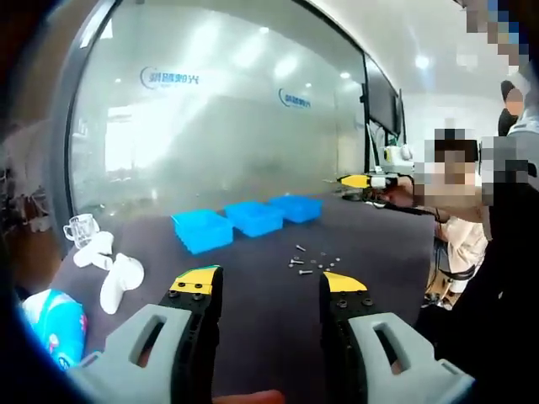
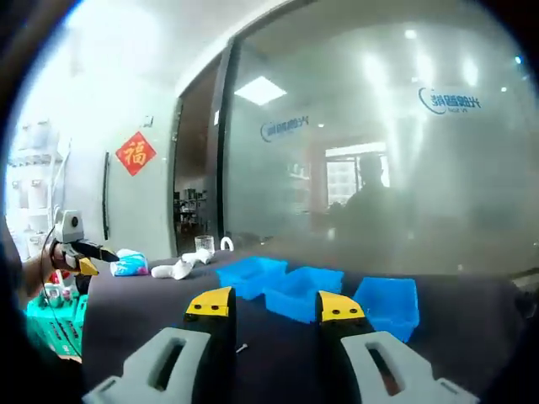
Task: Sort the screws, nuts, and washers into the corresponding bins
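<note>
Three blue bins (image 1: pixel 202 229) (image 1: pixel 253 217) (image 1: pixel 296 207) stand in a row on the dark table (image 1: pixel 269 328). Several small screws, nuts and washers (image 1: pixel 307 263) lie loose to their right, ahead of my left gripper (image 1: pixel 269 284), which is open and holds nothing. My right gripper (image 1: pixel 364 181) shows at the table's far right edge, held in a hand. In the right gripper view the same bins (image 2: pixel 251 276) (image 2: pixel 301 291) (image 2: pixel 389 305) sit just beyond my open, empty right gripper (image 2: pixel 275 305). One small screw (image 2: pixel 242 347) lies between its jaws. My left gripper (image 2: pixel 74 246) shows at far left.
White gloves (image 1: pixel 111 271), a clear cup (image 1: pixel 80 227) and a blue-and-white bag (image 1: pixel 52 324) lie on the table's left side. A person (image 1: pixel 459 227) sits at the right edge. A frosted glass wall (image 1: pixel 227 126) stands behind the table. A green crate (image 2: pixel 50 324) sits beside the table.
</note>
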Demonstrator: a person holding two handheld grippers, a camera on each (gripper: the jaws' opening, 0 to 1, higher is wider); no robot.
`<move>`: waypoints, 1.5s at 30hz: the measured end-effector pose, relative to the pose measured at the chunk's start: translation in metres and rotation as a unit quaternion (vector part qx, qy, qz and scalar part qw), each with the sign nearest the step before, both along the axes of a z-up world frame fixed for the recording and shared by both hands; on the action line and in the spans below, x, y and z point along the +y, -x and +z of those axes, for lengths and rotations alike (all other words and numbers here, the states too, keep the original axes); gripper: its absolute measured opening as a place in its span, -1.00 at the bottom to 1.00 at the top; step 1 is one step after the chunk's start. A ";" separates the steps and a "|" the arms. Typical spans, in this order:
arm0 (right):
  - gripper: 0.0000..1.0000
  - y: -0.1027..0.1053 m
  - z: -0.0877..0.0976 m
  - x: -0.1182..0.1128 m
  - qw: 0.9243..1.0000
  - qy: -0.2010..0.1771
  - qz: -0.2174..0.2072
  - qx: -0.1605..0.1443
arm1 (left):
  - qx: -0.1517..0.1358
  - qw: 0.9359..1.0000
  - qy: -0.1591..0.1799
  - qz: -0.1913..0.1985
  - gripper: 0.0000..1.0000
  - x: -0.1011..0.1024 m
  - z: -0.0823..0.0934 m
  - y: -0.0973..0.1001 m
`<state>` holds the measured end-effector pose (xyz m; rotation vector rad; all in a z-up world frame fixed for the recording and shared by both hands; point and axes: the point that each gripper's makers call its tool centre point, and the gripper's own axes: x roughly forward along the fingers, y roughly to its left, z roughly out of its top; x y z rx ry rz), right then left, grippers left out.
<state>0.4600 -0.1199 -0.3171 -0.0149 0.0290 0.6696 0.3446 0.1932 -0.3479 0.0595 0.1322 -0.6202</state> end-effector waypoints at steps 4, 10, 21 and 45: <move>-0.34 0.029 -0.011 0.003 1.000 0.007 0.012 0.000 | 0.001 1.000 -0.002 -0.004 -0.09 -0.001 -0.001 0.001; -0.34 0.070 -0.022 0.006 0.999 0.007 0.037 0.001 | 0.000 1.000 -0.006 -0.005 -0.09 0.002 0.000 0.001; -0.34 0.093 -0.040 -0.008 0.999 0.019 0.039 0.016 | 0.000 1.000 -0.016 -0.017 -0.09 -0.006 0.000 0.002; -0.34 0.094 -0.070 0.009 0.979 0.136 0.116 0.096 | 0.010 0.999 -0.032 -0.035 -0.08 -0.011 -0.006 0.007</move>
